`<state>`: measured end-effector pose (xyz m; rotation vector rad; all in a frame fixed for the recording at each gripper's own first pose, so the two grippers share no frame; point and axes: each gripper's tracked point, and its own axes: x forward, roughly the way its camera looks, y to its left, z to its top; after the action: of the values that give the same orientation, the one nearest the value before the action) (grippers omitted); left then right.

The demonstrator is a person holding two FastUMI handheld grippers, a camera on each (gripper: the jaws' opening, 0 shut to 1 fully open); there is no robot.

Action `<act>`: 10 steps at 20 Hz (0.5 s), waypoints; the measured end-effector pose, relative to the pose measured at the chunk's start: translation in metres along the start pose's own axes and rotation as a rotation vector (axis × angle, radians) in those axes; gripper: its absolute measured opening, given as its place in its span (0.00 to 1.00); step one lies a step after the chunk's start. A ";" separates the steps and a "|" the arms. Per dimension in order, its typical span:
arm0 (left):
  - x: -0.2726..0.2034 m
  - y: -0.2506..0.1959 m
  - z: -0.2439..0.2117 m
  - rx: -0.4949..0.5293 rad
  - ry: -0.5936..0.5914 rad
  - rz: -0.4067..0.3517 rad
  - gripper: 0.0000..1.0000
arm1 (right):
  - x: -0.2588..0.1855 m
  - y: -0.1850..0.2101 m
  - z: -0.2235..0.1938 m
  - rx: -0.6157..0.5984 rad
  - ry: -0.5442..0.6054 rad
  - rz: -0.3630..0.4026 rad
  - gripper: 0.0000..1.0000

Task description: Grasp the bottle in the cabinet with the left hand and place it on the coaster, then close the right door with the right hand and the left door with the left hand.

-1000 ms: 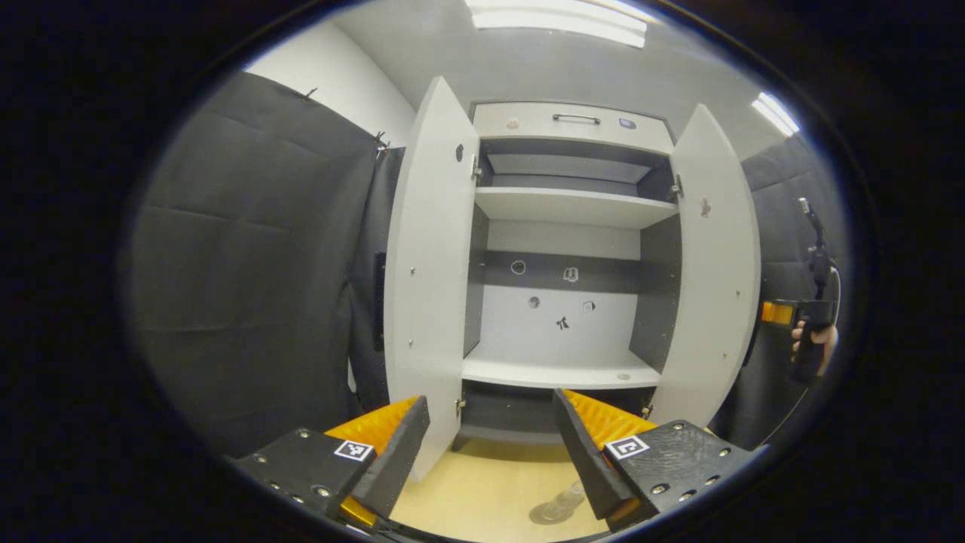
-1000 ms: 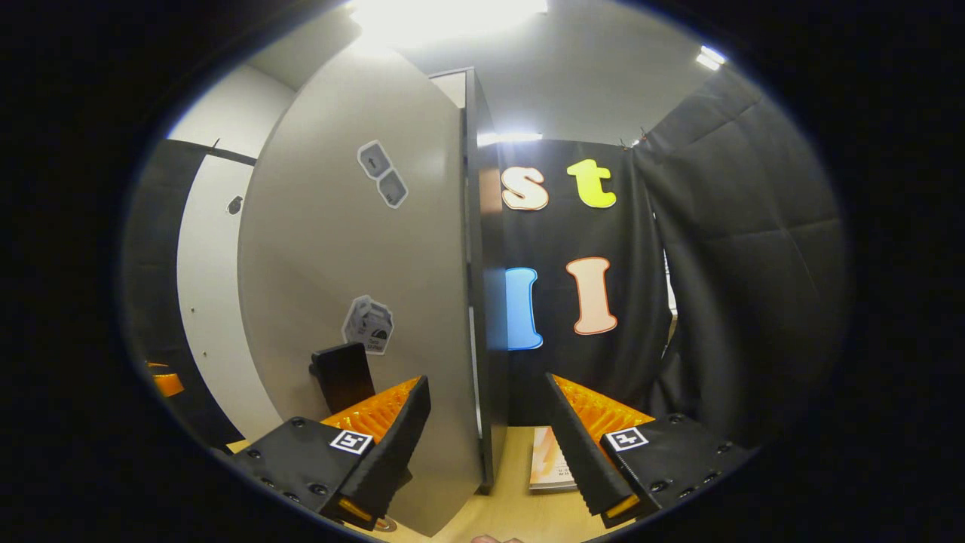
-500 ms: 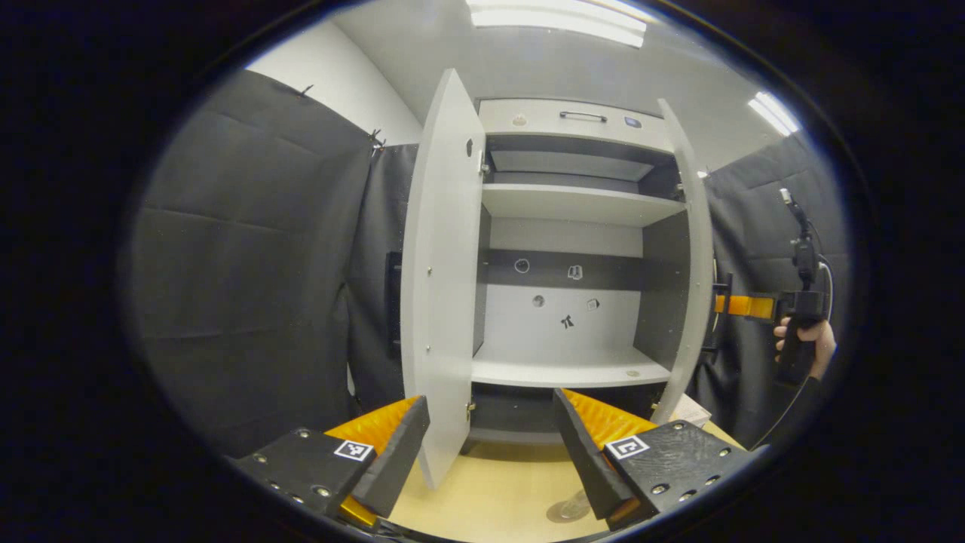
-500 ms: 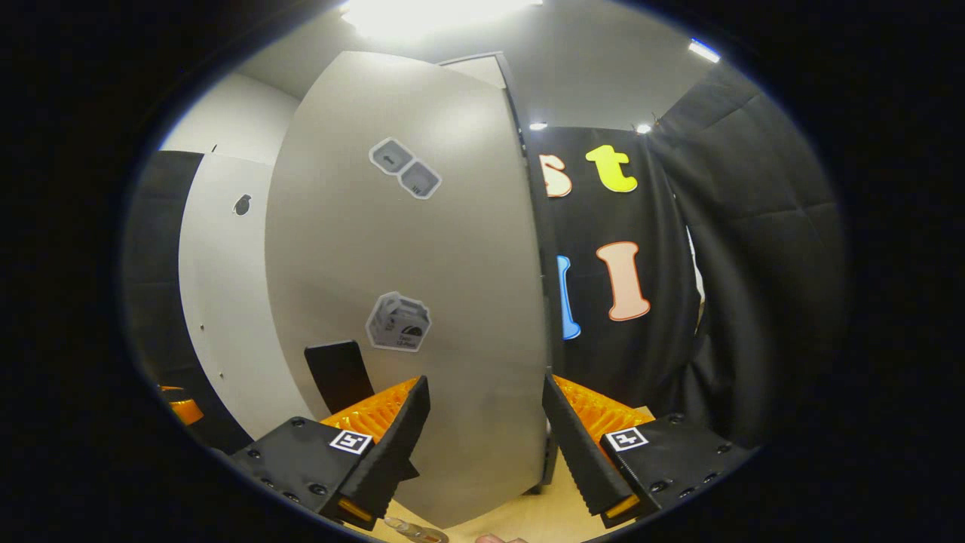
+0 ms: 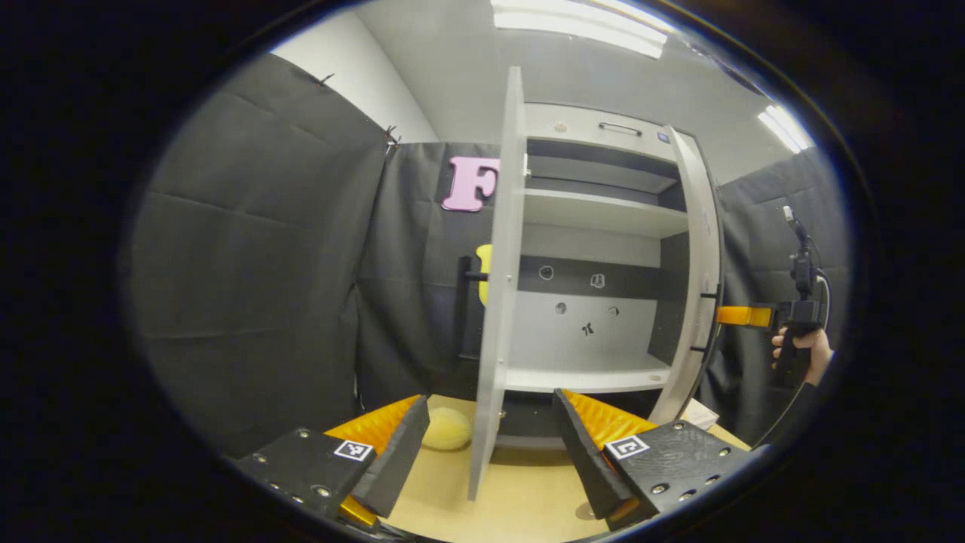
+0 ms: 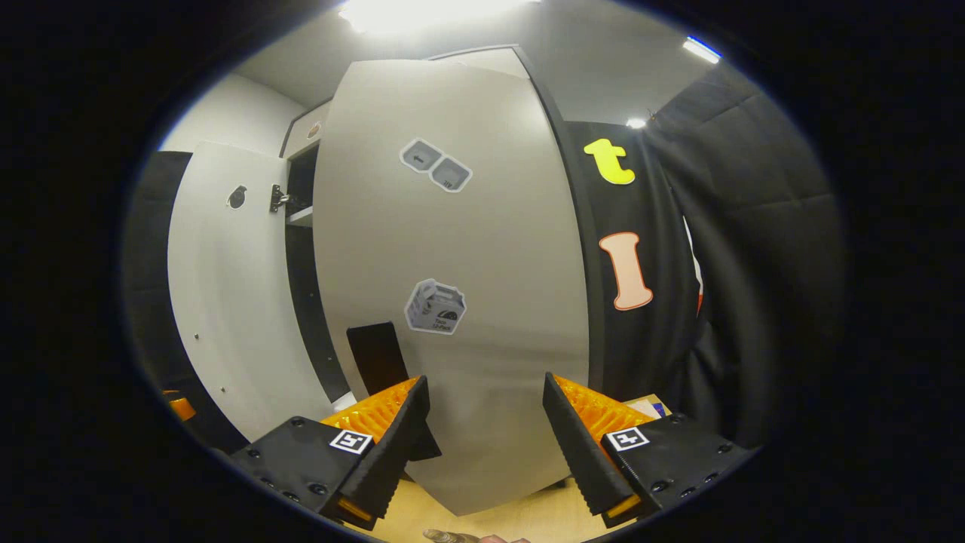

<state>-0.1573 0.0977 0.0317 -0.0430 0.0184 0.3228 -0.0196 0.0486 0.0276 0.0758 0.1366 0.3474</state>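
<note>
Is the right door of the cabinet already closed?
Not yet. The right door is nearly shut, angled inward; shelves show in the gap.

The right door has swung much nearer closed, pushed by the right tongs.

The left gripper stood with its jaws spread wide, gripping nothing, the edge of the cabinet's left door rising between its two fingers. The right gripper also stood agape, its fingers close before the right door's outer face. In the left gripper view the right gripper showed beside that door, a hand clasping its handle upright.
</note>
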 end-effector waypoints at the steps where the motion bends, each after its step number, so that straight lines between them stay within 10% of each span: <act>1: 0.004 0.014 0.002 0.003 -0.001 0.012 0.95 | -0.001 0.000 -0.004 0.006 0.005 -0.012 0.96; 10: 0.050 0.112 0.024 0.024 -0.040 -0.030 0.95 | -0.005 0.006 -0.048 0.044 0.046 -0.137 0.97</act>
<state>-0.1456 0.2207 0.0501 -0.0132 -0.0185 0.2937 -0.0330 0.0551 -0.0182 0.1020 0.1937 0.2095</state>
